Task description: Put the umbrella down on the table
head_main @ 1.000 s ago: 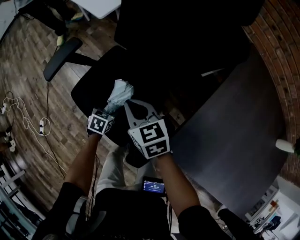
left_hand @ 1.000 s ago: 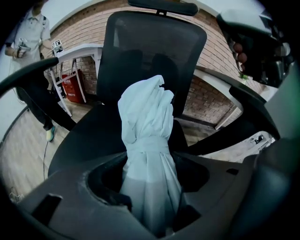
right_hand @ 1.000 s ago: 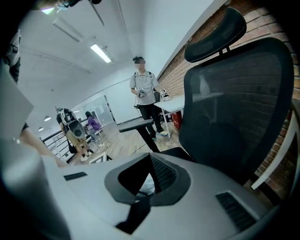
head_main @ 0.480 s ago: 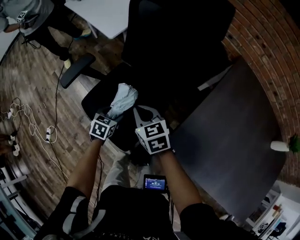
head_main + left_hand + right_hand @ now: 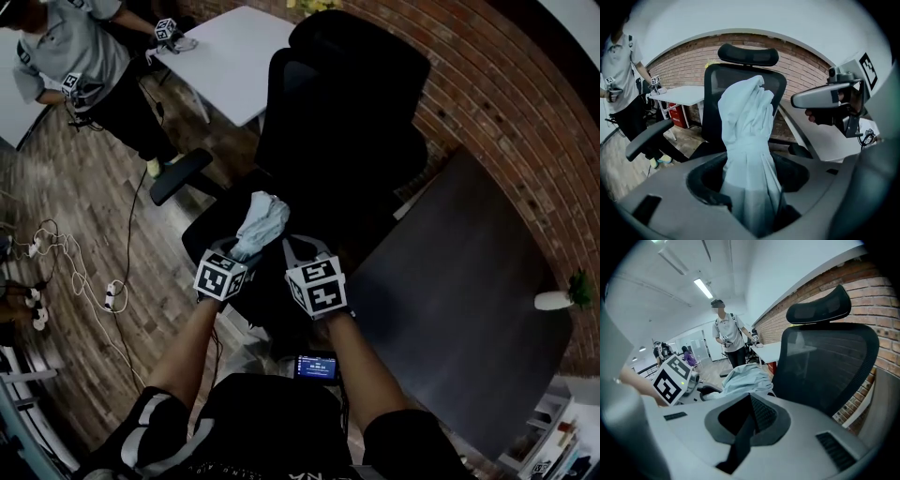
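Note:
A folded pale blue umbrella sticks up from my left gripper, whose jaws are shut on its lower part. In the left gripper view the umbrella fills the middle, passing between the jaws of the left gripper. My right gripper is close beside it on the right, its jaws shut with nothing in them. Its own view shows the right gripper with the umbrella just beyond the tips. Both are held above the seat of a black office chair. The dark table lies to the right.
A brick wall runs behind the chair and table. A small potted plant stands at the table's far right edge. A person with grippers stands at the upper left by a white table. Cables lie on the wooden floor.
Both grippers have risen from the chair seat, the left one more, carrying the umbrella up with it. The grip on the umbrella is unchanged.

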`<act>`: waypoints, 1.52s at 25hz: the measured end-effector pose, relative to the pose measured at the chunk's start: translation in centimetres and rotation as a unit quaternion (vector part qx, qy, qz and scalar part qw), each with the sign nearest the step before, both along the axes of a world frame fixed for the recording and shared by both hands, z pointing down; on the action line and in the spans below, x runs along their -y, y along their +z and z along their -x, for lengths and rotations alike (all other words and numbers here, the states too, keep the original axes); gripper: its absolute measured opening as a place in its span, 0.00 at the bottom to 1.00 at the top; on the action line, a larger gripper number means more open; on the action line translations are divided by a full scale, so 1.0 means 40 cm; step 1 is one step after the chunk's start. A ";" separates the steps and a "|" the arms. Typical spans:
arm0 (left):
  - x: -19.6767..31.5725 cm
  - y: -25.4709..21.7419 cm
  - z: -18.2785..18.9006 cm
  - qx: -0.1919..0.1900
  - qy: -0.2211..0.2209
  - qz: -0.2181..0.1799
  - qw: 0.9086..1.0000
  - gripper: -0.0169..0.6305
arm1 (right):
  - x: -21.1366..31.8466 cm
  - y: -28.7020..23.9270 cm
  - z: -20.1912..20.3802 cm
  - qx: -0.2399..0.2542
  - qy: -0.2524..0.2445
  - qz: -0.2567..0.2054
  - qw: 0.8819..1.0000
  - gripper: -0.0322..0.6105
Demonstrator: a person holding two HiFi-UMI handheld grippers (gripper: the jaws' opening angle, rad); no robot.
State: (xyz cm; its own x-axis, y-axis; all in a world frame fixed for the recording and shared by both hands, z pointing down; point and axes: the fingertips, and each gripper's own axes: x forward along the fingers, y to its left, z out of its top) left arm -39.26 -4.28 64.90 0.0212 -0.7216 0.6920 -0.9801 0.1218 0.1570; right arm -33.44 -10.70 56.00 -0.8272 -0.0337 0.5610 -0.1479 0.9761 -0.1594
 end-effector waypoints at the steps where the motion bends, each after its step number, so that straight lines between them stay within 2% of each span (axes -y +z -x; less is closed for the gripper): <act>1: 0.003 -0.019 -0.006 -0.001 -0.001 -0.008 1.000 0.45 | 0.001 -0.011 -0.005 0.001 0.000 -0.003 1.000 0.06; 7: 0.020 -0.129 -0.057 -0.006 0.002 -0.054 0.999 0.45 | 0.004 -0.072 -0.059 0.011 0.008 -0.014 1.000 0.06; 13: 0.025 -0.236 -0.111 -0.029 0.003 -0.114 0.993 0.45 | 0.038 -0.133 -0.141 0.041 0.037 -0.001 0.998 0.06; 17: 0.020 -0.274 -0.163 -0.044 0.011 -0.134 0.990 0.45 | 0.051 -0.156 -0.204 0.055 0.052 -0.001 0.997 0.06; 24: 0.019 -0.290 -0.255 -0.057 0.033 -0.142 0.988 0.45 | 0.052 -0.158 -0.301 0.060 0.071 0.000 0.996 0.06; 29: 0.039 -0.297 -0.339 -0.063 0.068 -0.140 0.986 0.45 | 0.063 -0.156 -0.377 0.061 0.095 0.003 0.994 0.06; 38: 0.117 -0.300 -0.465 -0.101 0.132 -0.138 0.977 0.45 | 0.114 -0.153 -0.525 0.057 0.171 0.002 0.984 0.06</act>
State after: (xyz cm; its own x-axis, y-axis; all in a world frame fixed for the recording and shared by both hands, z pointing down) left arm -20.66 -8.95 52.91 0.3465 -0.8310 0.4351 -0.9177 -0.2043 0.3407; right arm -12.43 -15.24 49.87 -0.8246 -0.3196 0.4667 -0.4495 0.8712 -0.1975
